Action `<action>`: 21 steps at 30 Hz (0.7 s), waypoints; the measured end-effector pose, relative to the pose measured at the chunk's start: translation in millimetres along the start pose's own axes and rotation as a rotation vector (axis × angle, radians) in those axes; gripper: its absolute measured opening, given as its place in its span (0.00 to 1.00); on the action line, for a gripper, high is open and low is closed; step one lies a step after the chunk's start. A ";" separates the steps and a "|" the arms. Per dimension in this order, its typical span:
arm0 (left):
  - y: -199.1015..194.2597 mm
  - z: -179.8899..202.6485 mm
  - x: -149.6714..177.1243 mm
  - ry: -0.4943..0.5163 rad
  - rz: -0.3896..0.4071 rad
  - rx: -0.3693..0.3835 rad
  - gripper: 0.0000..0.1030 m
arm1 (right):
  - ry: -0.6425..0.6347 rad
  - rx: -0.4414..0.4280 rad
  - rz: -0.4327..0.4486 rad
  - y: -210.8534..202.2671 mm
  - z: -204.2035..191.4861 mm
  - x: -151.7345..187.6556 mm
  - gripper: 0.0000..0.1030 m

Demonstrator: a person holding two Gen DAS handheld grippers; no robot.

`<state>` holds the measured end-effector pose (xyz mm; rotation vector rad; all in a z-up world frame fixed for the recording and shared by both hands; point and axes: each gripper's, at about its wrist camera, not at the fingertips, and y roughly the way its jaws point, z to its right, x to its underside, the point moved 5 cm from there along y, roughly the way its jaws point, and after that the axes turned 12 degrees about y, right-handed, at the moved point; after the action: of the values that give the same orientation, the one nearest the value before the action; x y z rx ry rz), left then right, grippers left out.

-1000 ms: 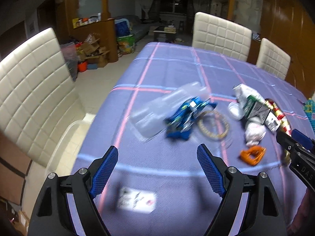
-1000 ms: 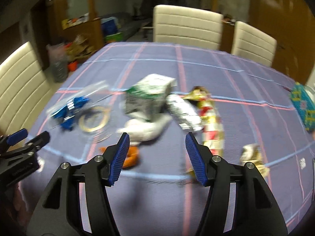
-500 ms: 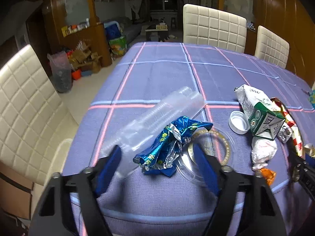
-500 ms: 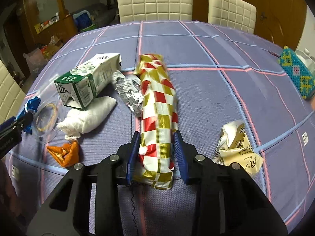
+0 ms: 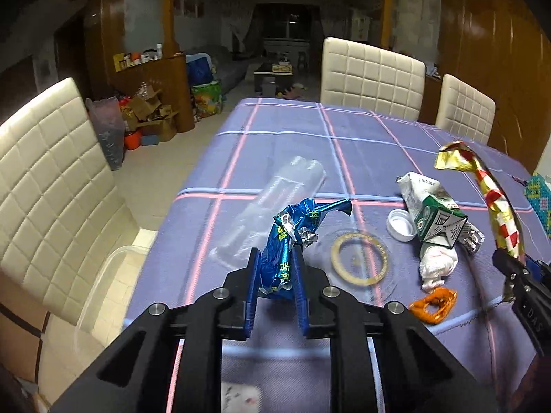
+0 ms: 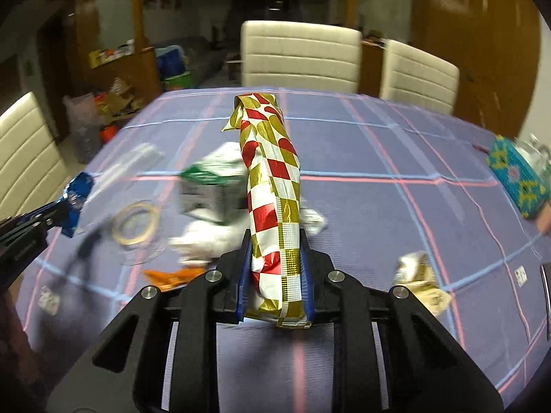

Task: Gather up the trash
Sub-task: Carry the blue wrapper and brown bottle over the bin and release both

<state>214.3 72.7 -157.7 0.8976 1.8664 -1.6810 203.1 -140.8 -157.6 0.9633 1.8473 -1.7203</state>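
Note:
On the purple checked tablecloth (image 5: 292,137) lies scattered trash. My left gripper (image 5: 273,254) has its jaws closing, and the pads press on a crumpled blue foil wrapper (image 5: 292,227) held just above the cloth. My right gripper (image 6: 275,237) is shut on a long red, gold and white checked wrapper (image 6: 272,172), which stands up out of the fingers. A clear plastic tube (image 5: 275,203), a green milk carton (image 5: 437,213), a white cap (image 5: 401,225), a clear lid with a gold ring (image 5: 360,258), a white tissue (image 5: 437,261) and an orange scrap (image 5: 434,304) lie between the two grippers.
A crumpled beige wrapper (image 6: 420,282) lies to the right of my right gripper. A teal beaded box (image 6: 516,175) sits at the table's right edge. Cream chairs (image 5: 372,75) stand at the far side and on the left. A clear bin (image 5: 110,275) stands on the floor beside the left chair.
Both grippers went from open above the table to closed on trash. The left one took the blue foil wrapper, the right one took the checked wrapper, and both wrappers have come up off the cloth.

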 end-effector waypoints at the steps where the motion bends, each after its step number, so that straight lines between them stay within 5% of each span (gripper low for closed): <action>1: -2.7 -3.3 2.9 -0.006 0.000 -0.007 0.18 | -0.014 -0.011 0.000 -2.3 -4.8 2.7 0.24; 21: -40.6 -99.1 61.3 -0.161 -0.014 -0.123 0.18 | -0.282 -0.269 -0.095 -21.2 -154.9 45.6 0.24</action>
<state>151.2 178.7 -160.4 0.6810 1.8484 -1.5783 179.2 20.3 -155.7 0.5076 1.8951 -1.5183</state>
